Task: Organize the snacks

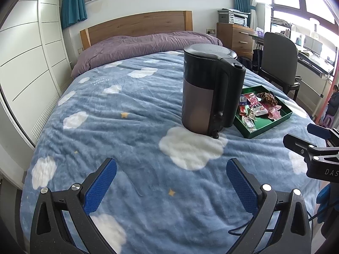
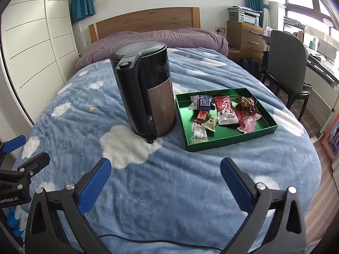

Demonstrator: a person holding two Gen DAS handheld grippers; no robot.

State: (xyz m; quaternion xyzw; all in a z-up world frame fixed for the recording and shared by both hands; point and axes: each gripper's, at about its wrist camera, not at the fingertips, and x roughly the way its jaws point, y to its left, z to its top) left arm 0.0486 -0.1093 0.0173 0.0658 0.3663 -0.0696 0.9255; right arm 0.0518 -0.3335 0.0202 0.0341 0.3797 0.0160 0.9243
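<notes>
Both claws, left gripper (image 1: 171, 182) and right gripper (image 2: 165, 180), were wide open and empty above bare blanket (image 2: 169, 190), kettle (image 2: 146, 93) stood farther, snacks (image 2: 224, 110) lay in green tray (image 2: 231, 142) touching its right side, free room near.

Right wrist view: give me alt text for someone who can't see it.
A green tray of wrapped snacks sits on a blue cloud-print blanket, beside an upright black kettle on its left. The right hand-held gripper hovers open and empty in front; the left hand-held gripper shows at the left edge.
</notes>
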